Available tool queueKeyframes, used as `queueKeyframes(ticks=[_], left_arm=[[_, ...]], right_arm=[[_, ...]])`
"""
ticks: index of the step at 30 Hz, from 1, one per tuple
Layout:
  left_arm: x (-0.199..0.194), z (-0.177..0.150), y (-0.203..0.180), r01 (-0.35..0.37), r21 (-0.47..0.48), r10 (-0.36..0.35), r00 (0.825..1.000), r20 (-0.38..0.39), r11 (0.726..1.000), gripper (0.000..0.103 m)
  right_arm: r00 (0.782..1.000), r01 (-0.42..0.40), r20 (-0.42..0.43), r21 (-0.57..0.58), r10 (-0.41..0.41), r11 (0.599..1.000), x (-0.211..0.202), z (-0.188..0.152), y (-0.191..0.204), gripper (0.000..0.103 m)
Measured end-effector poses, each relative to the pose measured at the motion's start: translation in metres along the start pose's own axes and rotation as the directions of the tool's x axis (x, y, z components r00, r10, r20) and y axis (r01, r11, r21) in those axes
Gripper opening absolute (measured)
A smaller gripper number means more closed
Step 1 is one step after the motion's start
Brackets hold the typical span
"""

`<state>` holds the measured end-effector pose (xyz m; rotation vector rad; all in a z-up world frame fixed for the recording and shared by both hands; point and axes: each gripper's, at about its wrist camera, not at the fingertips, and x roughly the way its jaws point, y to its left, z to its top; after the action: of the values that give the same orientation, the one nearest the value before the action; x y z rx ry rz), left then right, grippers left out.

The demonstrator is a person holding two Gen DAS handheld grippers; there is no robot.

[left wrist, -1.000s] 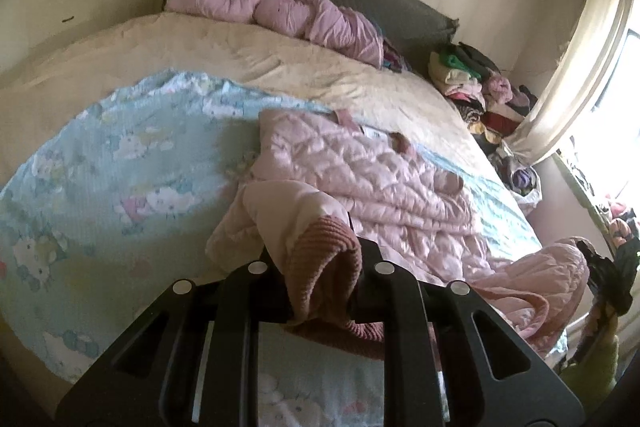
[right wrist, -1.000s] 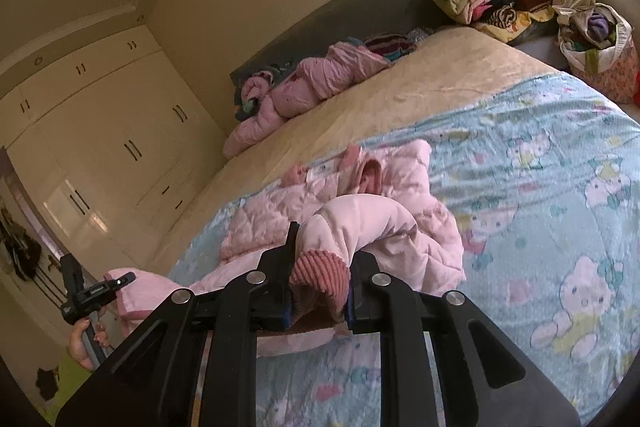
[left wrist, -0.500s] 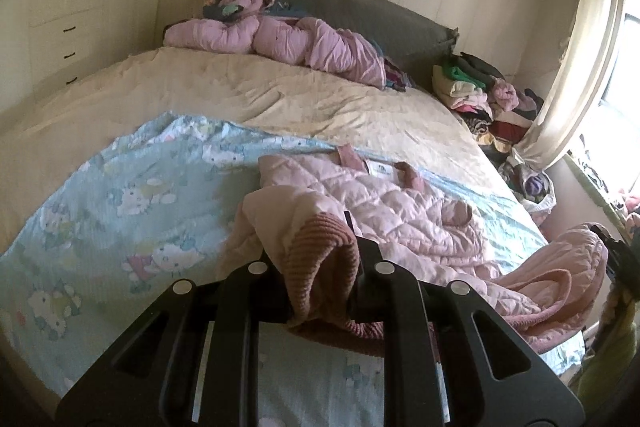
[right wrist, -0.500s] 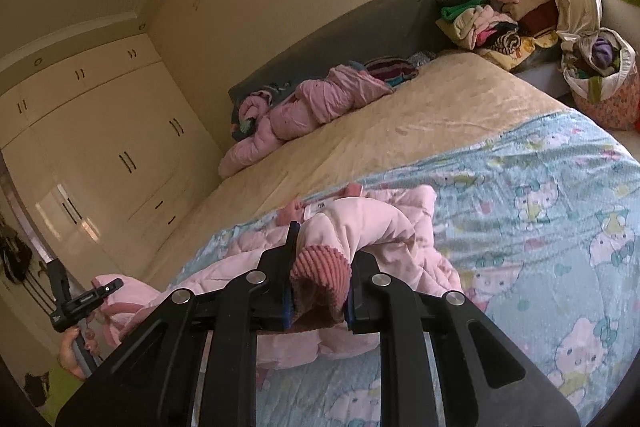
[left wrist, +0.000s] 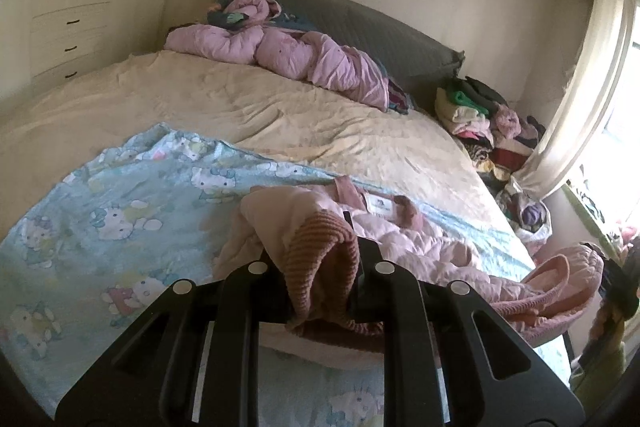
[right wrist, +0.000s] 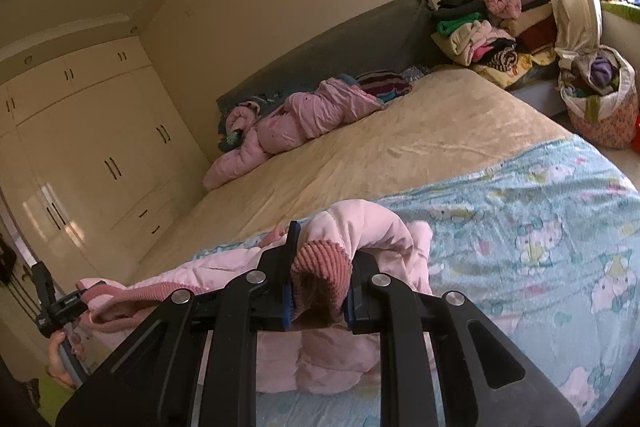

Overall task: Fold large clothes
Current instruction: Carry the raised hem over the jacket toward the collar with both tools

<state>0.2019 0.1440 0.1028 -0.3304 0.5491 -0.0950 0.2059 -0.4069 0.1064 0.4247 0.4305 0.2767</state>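
A pink quilted jacket (left wrist: 424, 239) lies on a blue cartoon-cat blanket (left wrist: 120, 211) near the foot of the bed. My left gripper (left wrist: 316, 259) is shut on one ribbed dusty-pink sleeve cuff (left wrist: 320, 271), and the sleeve hangs up off the blanket. In the right wrist view my right gripper (right wrist: 318, 267) is shut on the other ribbed cuff (right wrist: 320, 263), with the jacket (right wrist: 384, 227) bunched just behind it. Each gripper shows in the other's view: the right one (left wrist: 616, 279) at the far right, the left one (right wrist: 60, 303) at the far left above a hand (right wrist: 60, 359).
A second pink padded garment (left wrist: 300, 59) lies by the grey headboard (left wrist: 380, 31) on the beige sheet (left wrist: 280, 115). Stacked clothes (right wrist: 488, 31) and a full fabric bag (right wrist: 600, 99) sit beside the bed near the curtain. Cream wardrobes (right wrist: 92, 147) line the far wall.
Both grippers rose and drew back with the cuffs still held. The jacket slid toward the foot of the bed and its sleeves stretched out to both sides.
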Motion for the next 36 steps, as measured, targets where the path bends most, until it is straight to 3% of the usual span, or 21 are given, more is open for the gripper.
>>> queueKeyframes(ticks=[20,26,36], left_arm=[[0.071,0.022,0.003,-0.068,0.011,0.068,0.997,0.023,0.998,0.011],[0.098,0.022,0.008,-0.090,-0.057,0.094,0.994,0.059,0.994,0.011],[0.138,0.017,0.008,-0.115,-0.065,0.120,0.990,0.072,0.991,0.011]], right_arm=[[0.993,0.119,0.001,-0.033,-0.119,0.992,0.101,0.028,-0.013,0.016],[0.983,0.183,-0.014,-0.028,-0.184,0.983,0.138,0.029,-0.023,0.017],[0.962,0.266,-0.057,-0.028,-0.267,0.964,0.184,0.016,-0.049,0.017]])
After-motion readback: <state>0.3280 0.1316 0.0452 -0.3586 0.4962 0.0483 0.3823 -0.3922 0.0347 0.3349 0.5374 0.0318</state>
